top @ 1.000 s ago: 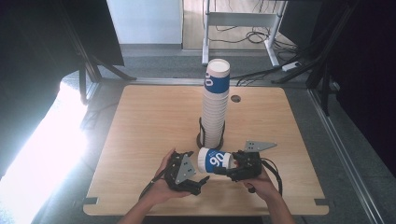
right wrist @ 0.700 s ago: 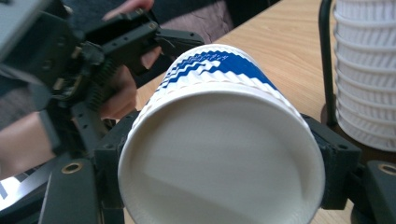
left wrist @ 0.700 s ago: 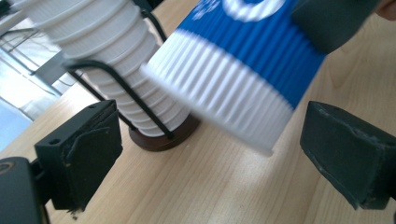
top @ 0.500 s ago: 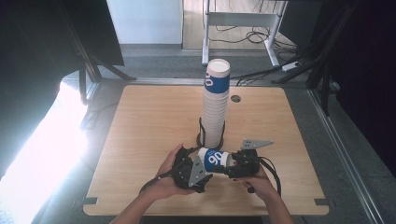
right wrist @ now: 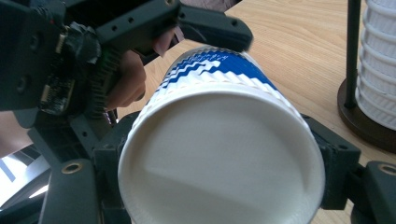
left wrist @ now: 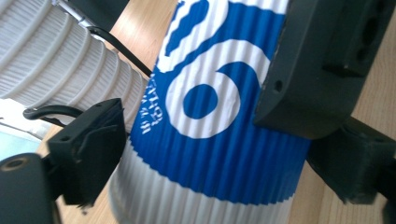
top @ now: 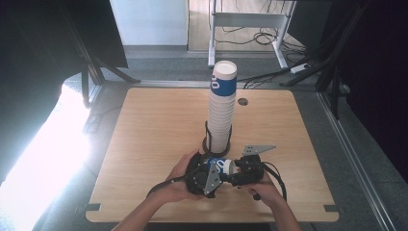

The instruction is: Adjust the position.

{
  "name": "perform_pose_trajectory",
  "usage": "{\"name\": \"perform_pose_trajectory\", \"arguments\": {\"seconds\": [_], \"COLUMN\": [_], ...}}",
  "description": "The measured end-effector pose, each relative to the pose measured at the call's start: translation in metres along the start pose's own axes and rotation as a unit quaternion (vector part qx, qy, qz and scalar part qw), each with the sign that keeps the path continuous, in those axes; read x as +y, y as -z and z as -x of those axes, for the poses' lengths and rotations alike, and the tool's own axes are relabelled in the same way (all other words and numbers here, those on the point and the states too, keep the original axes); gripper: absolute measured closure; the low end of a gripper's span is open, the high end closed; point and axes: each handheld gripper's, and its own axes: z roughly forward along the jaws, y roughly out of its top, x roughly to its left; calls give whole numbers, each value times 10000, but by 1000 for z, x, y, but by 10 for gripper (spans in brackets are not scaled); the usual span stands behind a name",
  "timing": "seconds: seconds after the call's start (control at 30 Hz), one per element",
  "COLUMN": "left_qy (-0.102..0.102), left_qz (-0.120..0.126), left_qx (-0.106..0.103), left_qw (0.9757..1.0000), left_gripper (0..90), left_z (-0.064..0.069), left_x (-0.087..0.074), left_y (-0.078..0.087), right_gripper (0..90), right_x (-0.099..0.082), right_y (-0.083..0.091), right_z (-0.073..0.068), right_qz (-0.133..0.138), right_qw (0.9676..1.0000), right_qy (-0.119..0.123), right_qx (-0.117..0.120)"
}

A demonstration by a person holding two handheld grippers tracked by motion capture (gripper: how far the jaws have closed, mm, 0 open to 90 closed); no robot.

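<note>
Paper cup point(top: 222, 167) lying on its side between two handheld grippers at the near edge of the wooden table point(top: 144, 125).

Right gripper point(top: 236, 168) is pinching the cup near its white base, its jaws pressing the ribbed wall on both sides, while the base is facing its camera. Left gripper point(top: 208, 166) has just been closing its jaws around the cup's blue printed band point(left wrist: 210, 93); in the left gripper view one jaw is lying against the blue wall and the other is sitting just beside it, so whether both pads are pressing I cannot tell. Just beyond the cup, a tall stack of ribbed cups point(top: 221, 115) is standing upright in a black wire holder point(top: 208, 139) near the table's middle.
</note>
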Motion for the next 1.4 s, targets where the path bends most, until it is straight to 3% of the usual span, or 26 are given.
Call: {"name": "perform_pose_trajectory", "arguments": {"seconds": [0.4,0.57,0.83,1.2,1.4], "left_qy": [-283,-413,-782,-942,-978], "left_qz": [-11,-40,-223,-252,-200], "left_qx": [-16,15,120,188,274], "left_qw": [9996,9991,9966,9951,9946], "left_gripper": [171,177,180,181,187], "left_z": [0,1,4,7,7], "left_x": [-1,-3,-9,-12,-13], "left_y": [2,3,5,5,6], "right_gripper": [236,178,162,182,187], "right_x": [0,0,3,18,26], "right_y": [-1,-3,3,22,22], "right_z": [-1,-2,-3,-5,-5], "right_qz": [-46,-176,-393,-667,-924], "right_qw": [10000,9997,9986,9953,9928], "right_qy": [43,165,325,556,610], "right_qx": [-26,-86,-164,-438,-463]}}
